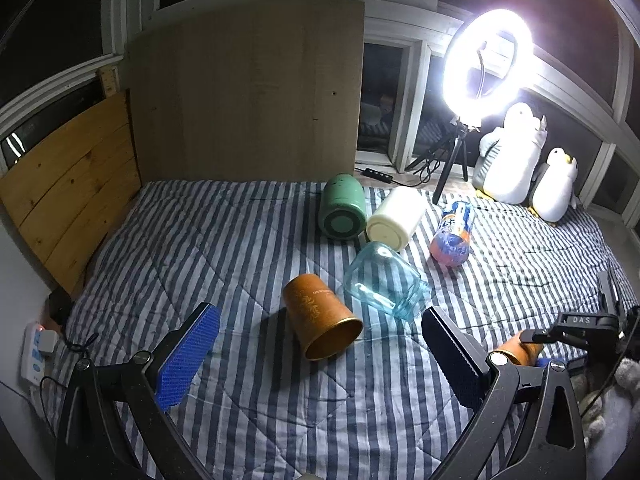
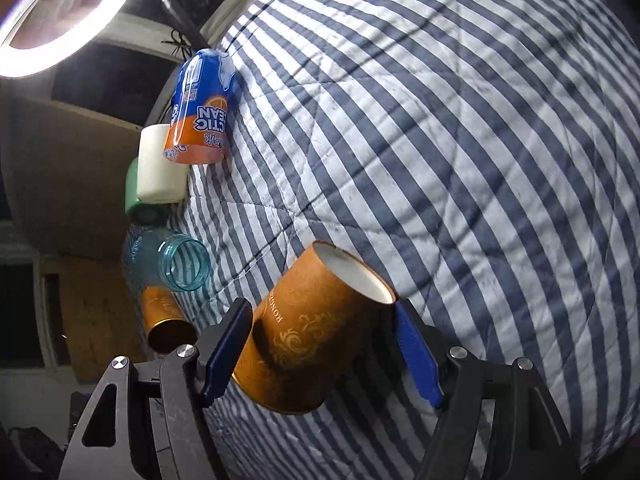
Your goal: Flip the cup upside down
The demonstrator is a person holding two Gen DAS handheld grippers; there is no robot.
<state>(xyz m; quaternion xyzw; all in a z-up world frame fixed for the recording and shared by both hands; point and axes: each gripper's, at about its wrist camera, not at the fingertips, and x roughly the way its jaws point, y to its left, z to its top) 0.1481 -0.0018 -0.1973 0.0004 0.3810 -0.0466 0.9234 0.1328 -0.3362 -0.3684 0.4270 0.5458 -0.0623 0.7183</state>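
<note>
Right gripper [image 2: 320,356] jaws pinch a brown paper cup [image 2: 308,328], tilted, white inside facing the striped bed [image 2: 480,140] at 1 o'clock. Left gripper [image 1: 320,356] jaws spread, nothing between them; a second brown cup [image 1: 320,320] lies on its side at 12. Risk: the thin cup wall may crush or slip mid-turn; the soft quilt could tip it once set down; the glass jar [image 2: 176,260] at 10 sits near.

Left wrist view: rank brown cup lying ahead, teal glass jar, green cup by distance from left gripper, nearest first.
1. brown cup, lying on its side just ahead of the left gripper, between its open fingers.
2. teal glass jar, on its side, farther and to the right.
3. green cup, farthest, near the wooden board.
</note>
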